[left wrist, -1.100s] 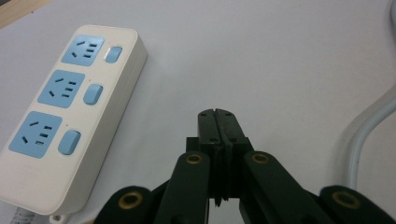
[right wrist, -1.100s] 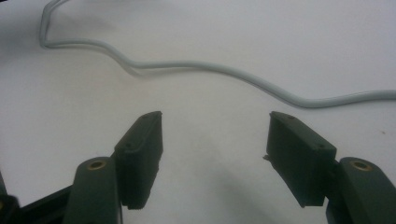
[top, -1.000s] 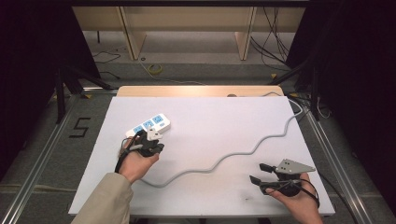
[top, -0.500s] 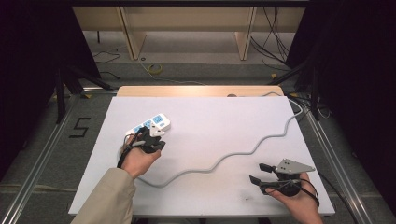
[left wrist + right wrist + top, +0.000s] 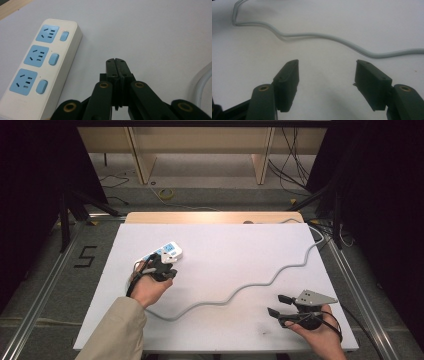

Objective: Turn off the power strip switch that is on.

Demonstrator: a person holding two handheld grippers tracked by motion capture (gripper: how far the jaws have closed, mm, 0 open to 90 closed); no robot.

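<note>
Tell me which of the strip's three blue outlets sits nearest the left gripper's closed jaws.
In the left gripper view, the bottom outlet on the power strip, lowest of the three, beside the left gripper.

Left hand-held gripper (image 5: pixel 117 61) jaws pressed together, right hand-held gripper (image 5: pixel 327 75) jaws spread

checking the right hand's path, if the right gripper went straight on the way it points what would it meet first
Probably the grey cable: it crosses the white table ahead of the open right gripper.
</note>
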